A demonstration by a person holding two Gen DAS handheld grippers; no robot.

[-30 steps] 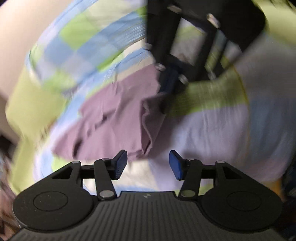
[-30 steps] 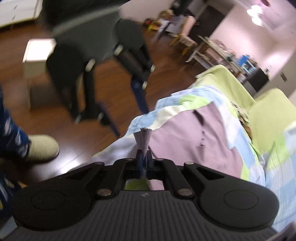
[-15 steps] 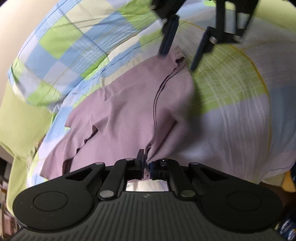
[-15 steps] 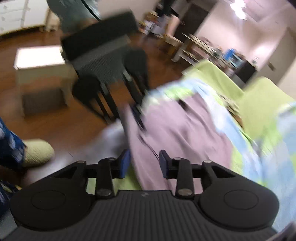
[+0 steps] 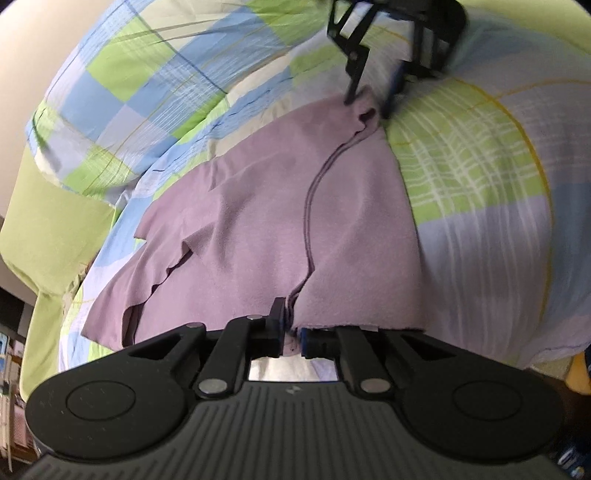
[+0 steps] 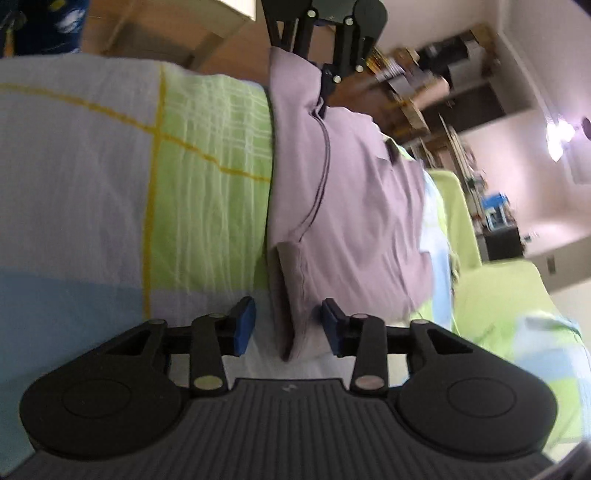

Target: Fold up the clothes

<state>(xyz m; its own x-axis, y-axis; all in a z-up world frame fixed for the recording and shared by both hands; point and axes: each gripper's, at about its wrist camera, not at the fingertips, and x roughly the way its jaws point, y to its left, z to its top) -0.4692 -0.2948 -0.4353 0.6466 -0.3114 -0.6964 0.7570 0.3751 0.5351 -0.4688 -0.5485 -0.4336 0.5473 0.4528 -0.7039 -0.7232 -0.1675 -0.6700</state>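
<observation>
A mauve garment (image 5: pixel 277 206) lies spread across a checked bedspread (image 5: pixel 480 184) of green, blue and white. My left gripper (image 5: pixel 291 328) is shut on the garment's near hem, beside a dark seam. At the far end of that seam, my right gripper (image 5: pixel 373 99) straddles the cloth. In the right wrist view the right gripper (image 6: pixel 288 325) has its jaws closing, with a raised fold of the garment (image 6: pixel 362 192) between the blue pads, which stand apart from it. The left gripper (image 6: pixel 325 77) shows at the top, pinching the opposite end.
A green pillow (image 5: pixel 48 221) lies at the bed's left side. Beyond the bedspread (image 6: pixel 92 166) are a wooden floor, a white stool (image 6: pixel 221 14), cluttered shelves (image 6: pixel 424 85) and a person's dark blue patterned trouser leg (image 6: pixel 37 26).
The left gripper closed on the garment's hem. The right gripper let go of the cloth corner, rolled, travelled to the garment's far end and now straddles a fold.
</observation>
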